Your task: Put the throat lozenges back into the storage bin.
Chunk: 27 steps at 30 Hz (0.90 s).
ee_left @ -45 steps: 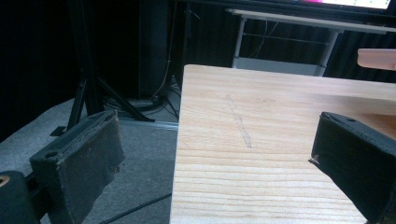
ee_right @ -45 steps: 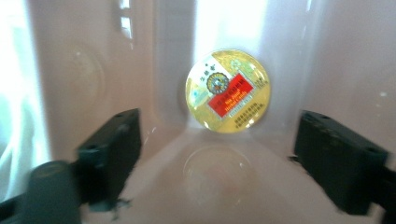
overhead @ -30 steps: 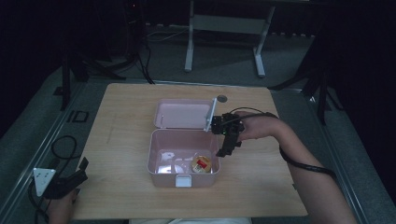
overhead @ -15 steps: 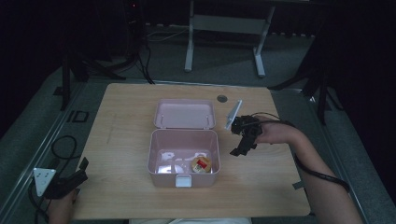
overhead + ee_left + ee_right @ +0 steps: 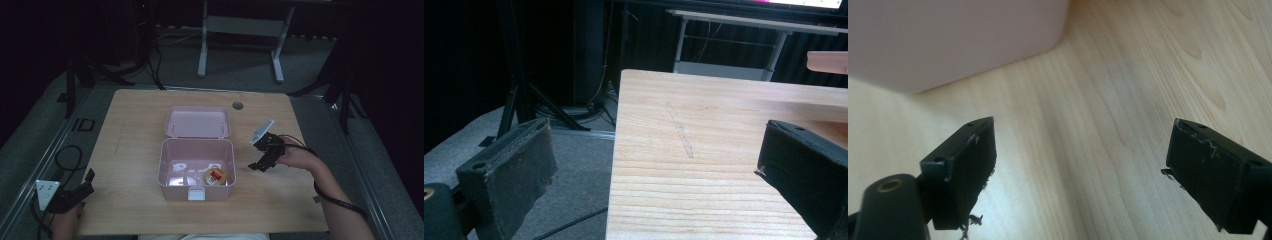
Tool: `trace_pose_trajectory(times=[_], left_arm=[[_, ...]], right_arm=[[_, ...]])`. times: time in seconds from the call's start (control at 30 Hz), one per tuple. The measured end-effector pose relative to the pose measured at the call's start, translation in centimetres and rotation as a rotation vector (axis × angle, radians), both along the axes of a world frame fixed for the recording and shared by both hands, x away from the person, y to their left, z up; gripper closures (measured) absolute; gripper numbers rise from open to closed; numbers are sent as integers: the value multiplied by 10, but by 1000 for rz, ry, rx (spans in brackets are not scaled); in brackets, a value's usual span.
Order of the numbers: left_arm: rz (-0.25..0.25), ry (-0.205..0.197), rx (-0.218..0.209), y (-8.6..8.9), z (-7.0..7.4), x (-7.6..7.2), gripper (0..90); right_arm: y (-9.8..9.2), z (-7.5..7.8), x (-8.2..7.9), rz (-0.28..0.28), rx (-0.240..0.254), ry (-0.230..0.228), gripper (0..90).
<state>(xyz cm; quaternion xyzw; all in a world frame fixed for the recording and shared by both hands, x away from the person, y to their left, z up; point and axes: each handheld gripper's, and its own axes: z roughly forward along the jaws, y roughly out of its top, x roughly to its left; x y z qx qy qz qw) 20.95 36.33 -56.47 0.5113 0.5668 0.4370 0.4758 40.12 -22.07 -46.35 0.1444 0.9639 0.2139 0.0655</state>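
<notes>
At the table's (image 5: pixel 130 125) near left corner we see the left gripper (image 5: pixel 86 181) held low, half off the edge; in the left gripper view its jaws stand wide apart with nothing between them; in the middle sits the pink box (image 5: pixel 170 150), open, its lid (image 5: pixel 198 122) lying flat behind it and touching its back wall; inside, near the front right corner, we see a small round item with a red label (image 5: pixel 215 175), and pale shapes at front left we cannot tell apart; just right of the box hangs the right gripper (image 5: pixel 258 164), tilted down, jaws spread wide and empty over bare wood
</notes>
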Motion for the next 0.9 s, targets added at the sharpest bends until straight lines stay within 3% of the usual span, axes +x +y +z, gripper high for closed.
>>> trace_pose_trajectory(times=[0.07, 0.3, 0.33, 0.37, 0.4, 0.43, 0.5, 0.53, 0.57, 0.73, 0.9], left_arm=[[1, 0, 2, 0, 0, 0, 24], [0, 0, 0, 0, 0, 0, 24], [0, 0, 0, 0, 0, 0, 24], [0, 0, 1, 0, 0, 0, 24], [0, -1, 0, 0, 0, 0, 24], [0, -1, 1, 0, 0, 0, 24], [0, -1, 0, 0, 0, 0, 24], [1, -1, -1, 0, 0, 0, 25], [1, 0, 0, 0, 0, 0, 25], [0, 1, 0, 0, 0, 0, 25], [2, 1, 1, 0, 0, 0, 24]], right_arm=[[-8, -12, 1, -41, 27, -24, 120], [-26, -38, 2, -107, 47, -23, 119], [-32, -43, 2, -145, 74, -39, 119], [-32, -43, 2, -145, 74, -39, 119], [-39, -47, 2, -199, 116, -48, 119], [-39, -47, 2, -199, 116, -48, 119], [-48, -53, 4, -250, 155, -56, 118], [-56, -59, 4, -301, 163, -90, 118], [-56, -59, 4, -301, 163, -90, 118], [-77, -70, 3, -448, 192, -200, 118], [-90, -78, -1, -552, 203, -250, 117]])
